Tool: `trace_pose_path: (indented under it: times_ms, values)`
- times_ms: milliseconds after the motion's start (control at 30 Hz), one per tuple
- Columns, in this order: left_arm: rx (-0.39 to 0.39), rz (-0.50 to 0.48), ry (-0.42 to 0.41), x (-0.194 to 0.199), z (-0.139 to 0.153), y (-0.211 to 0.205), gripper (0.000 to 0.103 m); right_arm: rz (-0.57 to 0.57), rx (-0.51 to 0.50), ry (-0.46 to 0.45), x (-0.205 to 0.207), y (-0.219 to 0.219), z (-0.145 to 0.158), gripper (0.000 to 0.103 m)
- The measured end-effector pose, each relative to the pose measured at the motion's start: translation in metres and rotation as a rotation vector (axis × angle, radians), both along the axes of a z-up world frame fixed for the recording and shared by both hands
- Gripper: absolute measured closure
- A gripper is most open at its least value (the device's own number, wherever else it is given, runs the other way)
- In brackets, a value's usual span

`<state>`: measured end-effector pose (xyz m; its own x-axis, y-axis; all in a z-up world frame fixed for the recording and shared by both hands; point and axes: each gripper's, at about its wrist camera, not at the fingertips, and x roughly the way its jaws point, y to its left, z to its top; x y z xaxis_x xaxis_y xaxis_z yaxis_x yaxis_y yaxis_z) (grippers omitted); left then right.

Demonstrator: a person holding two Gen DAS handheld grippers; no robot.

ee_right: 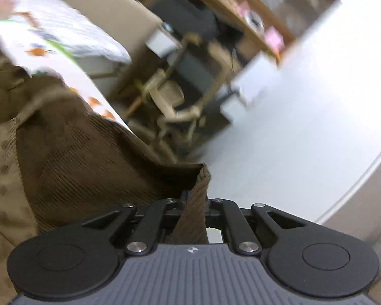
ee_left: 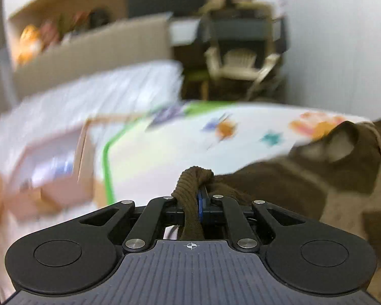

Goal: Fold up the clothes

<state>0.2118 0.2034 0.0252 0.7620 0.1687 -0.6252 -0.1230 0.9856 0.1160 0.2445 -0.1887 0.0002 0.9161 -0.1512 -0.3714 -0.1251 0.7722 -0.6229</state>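
No legible text, label, brand or number appears in either view. The only sign is a small white crosshair mark printed on the ribbed grey housing of each tool: left tool [ee_left: 191,203], right tool [ee_right: 194,203]. The coloured prints on the sheet [ee_left: 165,142] are blurred shapes, not lettering.

Blurry room, pale wall [ee_left: 343,38]. Beige chair [ee_left: 238,63] by a dark desk [ee_left: 241,29]. White floor [ee_right: 304,127]; wooden shelf [ee_right: 243,7] above.
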Motion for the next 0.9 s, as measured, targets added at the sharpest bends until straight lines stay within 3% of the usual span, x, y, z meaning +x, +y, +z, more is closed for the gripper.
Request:
trace_pose_path:
  times_ms: [200, 333, 367, 433, 500, 600, 667, 733, 800, 900]
  values:
    - [0.03, 0.073, 0.098, 0.02, -0.052, 0.026, 0.094, -0.115, -0.139, 0.11, 0.064, -0.011, -0.061, 0.098]
    - [-0.043, 0.077, 0.105, 0.019, -0.052, 0.041, 0.082, -0.158, -0.001, 0.19, 0.072, -0.033, -0.07, 0.098]
    - [-0.05, 0.084, 0.101, 0.014, -0.048, 0.043, 0.075, -0.161, 0.044, 0.195, 0.07, -0.038, -0.063, 0.094]
    - [-0.074, 0.1, 0.09, 0.004, -0.039, 0.048, 0.064, -0.173, 0.145, 0.198, 0.065, -0.051, -0.045, 0.071]
    - [-0.164, 0.137, 0.075, -0.008, -0.028, 0.056, 0.049, -0.196, 0.261, 0.167, 0.055, -0.075, -0.027, 0.037]
    - [-0.295, 0.173, 0.055, -0.03, -0.014, 0.065, 0.04, -0.248, 0.392, 0.13, 0.04, -0.113, -0.009, 0.032]
    - [-0.389, 0.174, 0.046, -0.044, -0.009, 0.065, 0.034, -0.312, 0.392, 0.088, 0.029, -0.131, -0.006, 0.03]
    - [-0.539, 0.152, 0.046, -0.052, -0.011, 0.062, 0.031, -0.333, 0.406, 0.065, 0.016, -0.138, -0.007, 0.029]
    - [-0.691, 0.133, 0.046, -0.056, -0.014, 0.057, 0.024, -0.304, 0.456, 0.054, 0.001, -0.134, -0.004, 0.027]
    - [-0.853, 0.205, 0.051, -0.046, -0.029, 0.052, 0.02, -0.192, 0.536, 0.05, -0.016, -0.107, 0.001, 0.022]
